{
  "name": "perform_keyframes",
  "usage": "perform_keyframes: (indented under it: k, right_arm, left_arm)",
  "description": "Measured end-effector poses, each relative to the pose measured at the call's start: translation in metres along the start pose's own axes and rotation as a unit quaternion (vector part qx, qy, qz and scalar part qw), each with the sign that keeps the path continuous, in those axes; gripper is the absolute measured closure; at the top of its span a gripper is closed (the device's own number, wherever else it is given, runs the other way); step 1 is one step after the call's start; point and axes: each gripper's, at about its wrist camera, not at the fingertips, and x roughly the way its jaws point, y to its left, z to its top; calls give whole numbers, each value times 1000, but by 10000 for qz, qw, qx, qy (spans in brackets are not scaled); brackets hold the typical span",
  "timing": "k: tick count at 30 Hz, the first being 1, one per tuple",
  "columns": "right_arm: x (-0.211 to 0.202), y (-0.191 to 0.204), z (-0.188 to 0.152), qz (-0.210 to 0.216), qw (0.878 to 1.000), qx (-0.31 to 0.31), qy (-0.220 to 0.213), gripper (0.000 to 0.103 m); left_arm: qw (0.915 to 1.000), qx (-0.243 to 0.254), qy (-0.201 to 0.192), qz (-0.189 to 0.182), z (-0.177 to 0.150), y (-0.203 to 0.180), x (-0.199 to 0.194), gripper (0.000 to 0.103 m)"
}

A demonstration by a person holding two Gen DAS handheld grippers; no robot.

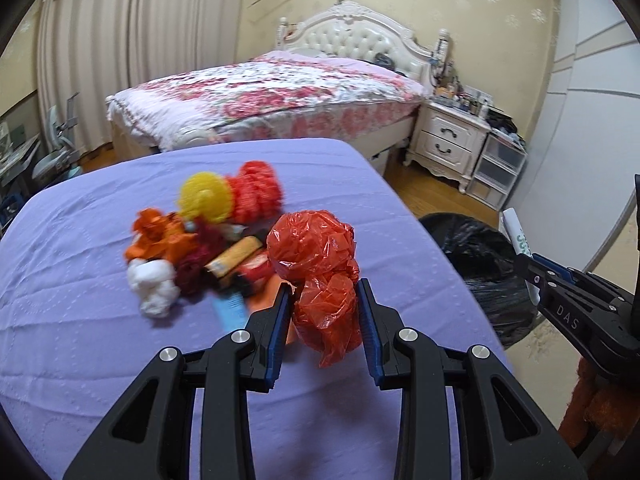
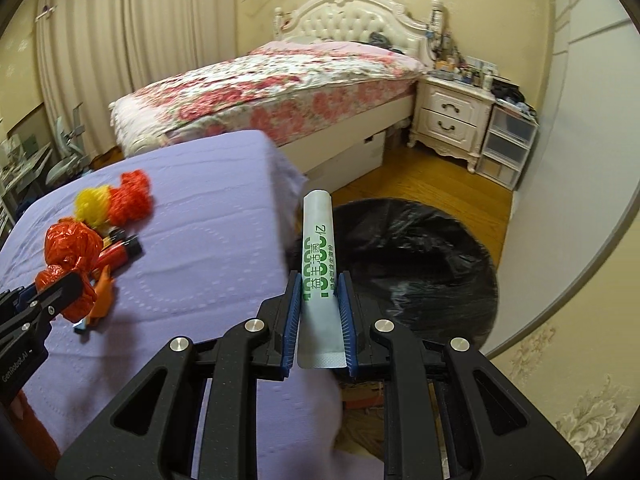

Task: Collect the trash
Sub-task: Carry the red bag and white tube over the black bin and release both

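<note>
My left gripper (image 1: 325, 288) is shut on a crumpled red plastic bag (image 1: 316, 264) and holds it above the purple-covered table (image 1: 100, 360). It also shows in the right wrist view (image 2: 68, 252). A pile of trash (image 1: 200, 240) lies on the table behind it: orange paper, white tissue, yellow and red mesh balls, wrappers. My right gripper (image 2: 319, 280) is shut on a white tube with green print (image 2: 318, 248), held upright past the table's right edge, over a black trash bag (image 2: 420, 264). The right gripper shows at the right of the left wrist view (image 1: 528, 264).
The black trash bag (image 1: 480, 264) sits on the wooden floor right of the table. A bed with a floral cover (image 1: 272, 92) stands behind the table, with a white nightstand (image 1: 448, 140) and plastic drawers (image 1: 500, 164) to its right. A wall (image 2: 580, 160) is close on the right.
</note>
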Motion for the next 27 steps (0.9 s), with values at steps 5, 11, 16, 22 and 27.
perform_keyframes:
  k: [5, 11, 16, 22, 27]
  right_arm:
    - [11, -29, 2, -177, 9994, 289, 3, 84]
    - [29, -50, 9, -346, 9983, 457, 49, 84]
    - [42, -64, 14, -435, 9974, 565, 92, 84]
    - [54, -75, 20, -536, 9962, 682, 117, 84]
    - [65, -87, 23, -600, 9949, 785, 179, 84]
  left_arm:
    - [9994, 262, 12, -221, 12, -34, 21, 69]
    - [9981, 457, 76, -400, 29, -66, 52, 69]
    - [9972, 596, 95, -448, 41, -88, 73, 69]
    - [9962, 758, 82, -416, 47, -108, 91, 69]
    - [9957, 807, 215, -390, 47, -118, 105, 69]
